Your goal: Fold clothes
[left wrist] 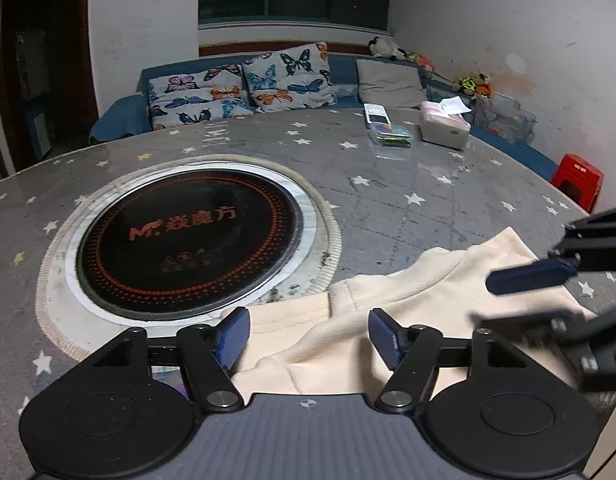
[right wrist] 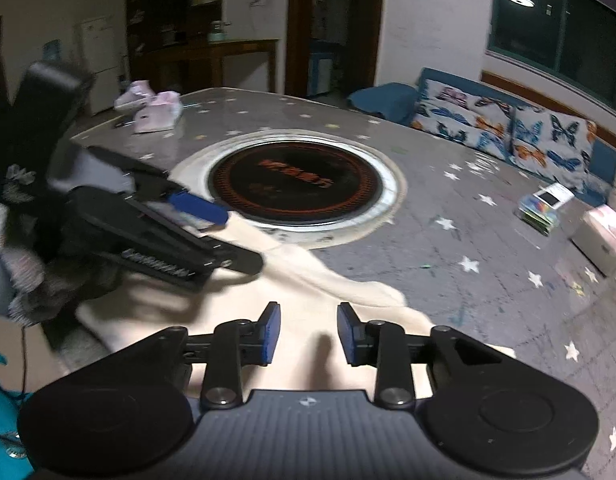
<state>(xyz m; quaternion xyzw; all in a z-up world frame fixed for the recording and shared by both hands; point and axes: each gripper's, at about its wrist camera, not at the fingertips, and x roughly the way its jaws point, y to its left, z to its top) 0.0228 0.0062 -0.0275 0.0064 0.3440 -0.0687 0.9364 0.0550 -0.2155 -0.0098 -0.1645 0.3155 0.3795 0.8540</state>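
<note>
Garment [left wrist: 408,292], cream, lies crumpled on the table [left wrist: 388,184] under both claws. Left claw [left wrist: 309,334] hangs spread over its near edge; right claw [right wrist: 308,330] is likewise spread, empty, over its middle, about equally near.

black claws [left wrist: 309,336] [right wrist: 308,334], blue finger pads [left wrist: 234,336], silver pivot screws, grey ribbed housing w/ crosshair mark

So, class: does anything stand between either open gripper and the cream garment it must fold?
Nothing visible does. The left gripper and right gripper both hang open directly over the cream garment, with only cloth showing between their fingers.
</note>
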